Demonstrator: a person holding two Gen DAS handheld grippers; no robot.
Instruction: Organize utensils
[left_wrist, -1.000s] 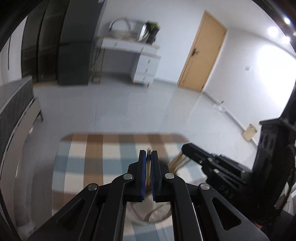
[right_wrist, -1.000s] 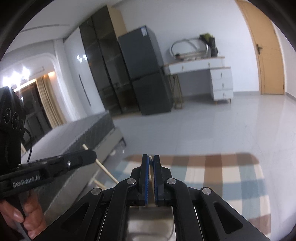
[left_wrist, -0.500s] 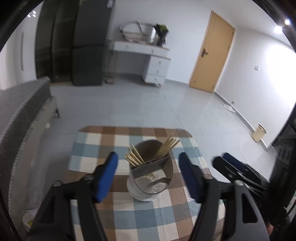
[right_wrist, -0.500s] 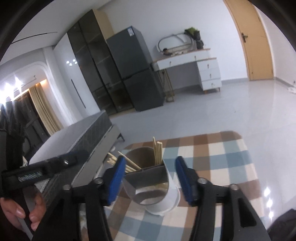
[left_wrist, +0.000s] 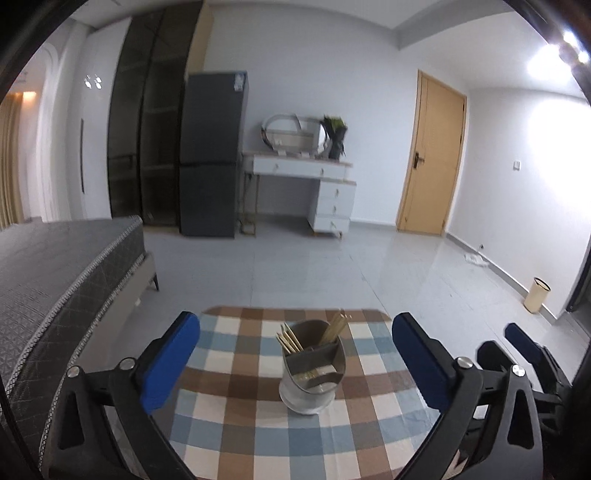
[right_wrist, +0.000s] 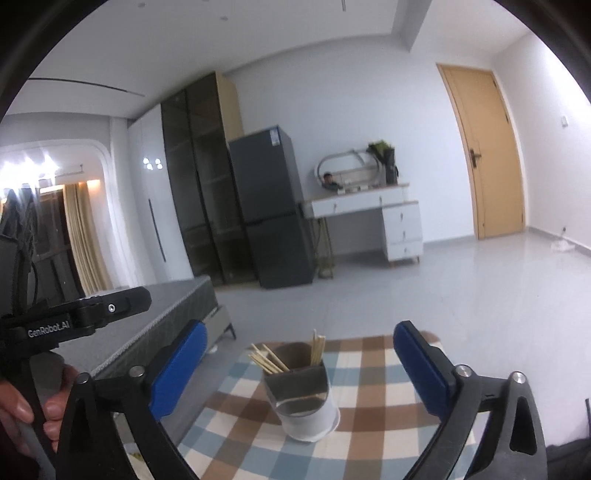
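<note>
A white utensil holder (left_wrist: 312, 373) with grey inner compartments stands upright on a checked tablecloth (left_wrist: 236, 417). Several wooden chopsticks (left_wrist: 290, 339) stick out of its back compartments in two bunches. The holder also shows in the right wrist view (right_wrist: 303, 398), with chopsticks (right_wrist: 267, 360) leaning left and upright. My left gripper (left_wrist: 295, 363) is open wide and empty, back from and above the holder. My right gripper (right_wrist: 303, 365) is open wide and empty, likewise drawn back. The right gripper shows at the right edge of the left wrist view (left_wrist: 524, 350).
The small table stands on a grey tiled floor (left_wrist: 314, 269). A dark bed (left_wrist: 55, 273) lies to the left. A fridge (left_wrist: 212, 155), a white desk (left_wrist: 303, 192) and a wooden door (left_wrist: 430, 155) are at the far wall.
Both grippers went from shut on chopsticks over the holder to wide open. Both then pulled back and up from the holder, which now holds the chopsticks.
</note>
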